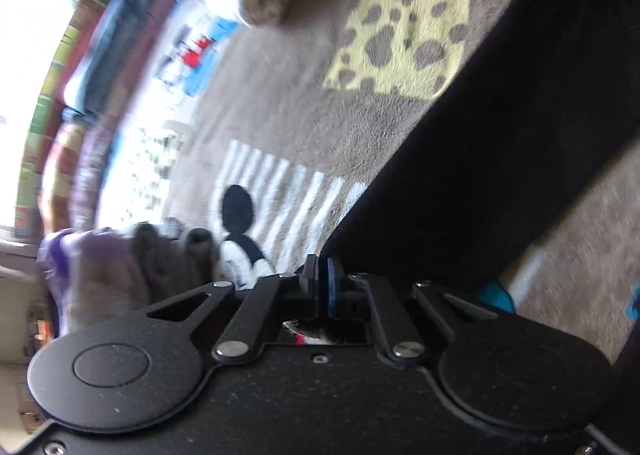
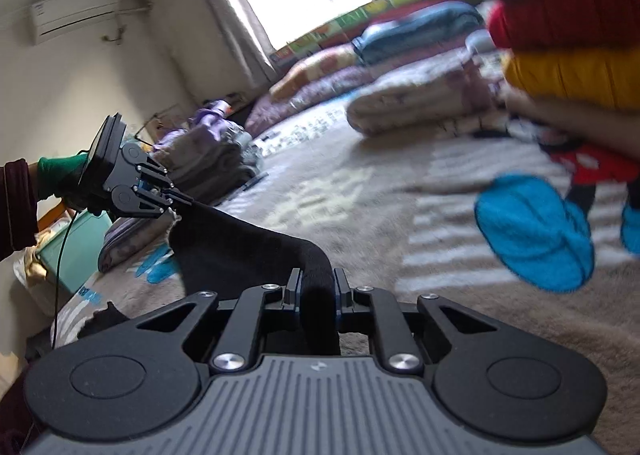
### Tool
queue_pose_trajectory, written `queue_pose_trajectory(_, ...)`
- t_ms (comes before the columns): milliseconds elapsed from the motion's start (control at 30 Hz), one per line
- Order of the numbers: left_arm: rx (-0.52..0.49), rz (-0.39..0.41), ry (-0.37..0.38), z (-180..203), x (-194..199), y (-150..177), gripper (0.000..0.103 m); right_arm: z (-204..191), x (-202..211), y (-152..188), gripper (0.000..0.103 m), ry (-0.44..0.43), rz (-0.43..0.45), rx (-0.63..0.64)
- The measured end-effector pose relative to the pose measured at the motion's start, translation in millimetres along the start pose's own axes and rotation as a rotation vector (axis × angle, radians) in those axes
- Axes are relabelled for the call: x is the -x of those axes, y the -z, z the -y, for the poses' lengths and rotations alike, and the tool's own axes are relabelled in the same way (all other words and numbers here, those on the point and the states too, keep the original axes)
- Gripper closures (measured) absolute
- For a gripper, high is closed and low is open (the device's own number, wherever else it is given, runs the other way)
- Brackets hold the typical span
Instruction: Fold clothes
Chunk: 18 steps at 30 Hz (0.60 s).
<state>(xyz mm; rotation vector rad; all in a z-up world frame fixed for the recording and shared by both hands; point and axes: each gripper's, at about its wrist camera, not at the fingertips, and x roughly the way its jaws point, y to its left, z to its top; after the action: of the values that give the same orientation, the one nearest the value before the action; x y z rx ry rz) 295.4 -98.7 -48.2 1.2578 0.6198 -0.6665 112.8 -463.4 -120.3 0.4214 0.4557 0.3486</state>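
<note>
A black garment (image 2: pixel 240 243) stretches in the air between both grippers above the patterned blanket. My right gripper (image 2: pixel 317 287) is shut on a bunched black fold of it. In the right wrist view my left gripper (image 2: pixel 182 199) is at the left, held by a green-gloved hand (image 2: pixel 60 171), shut on the cloth's far end. In the left wrist view my left gripper (image 1: pixel 322 279) has its fingers pressed together on the edge of the black garment (image 1: pixel 500 127), which runs as a dark band up to the right.
A grey cartoon-print blanket (image 1: pixel 304 67) covers the bed. A stack of folded clothes, red (image 2: pixel 560 11) over yellow (image 2: pixel 576 75), stands at the right. Rolled quilts (image 2: pixel 416 103) and folded grey and purple clothes (image 2: pixel 208 151) lie behind. A teal box (image 2: pixel 76 251) is at the left.
</note>
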Motion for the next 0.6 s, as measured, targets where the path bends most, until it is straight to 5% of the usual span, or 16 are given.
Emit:
queue_pose_trajectory(300,0.11,0.108,-0.212,54,62,62,0.101,-71,43,11,0.088,-0.039,0.125,0.315)
queue_pose_trajectory(600,0.098,0.124,-0.301,131,91,113,0.101,-129,66,50,0.088,-0.007,0.011,0.6)
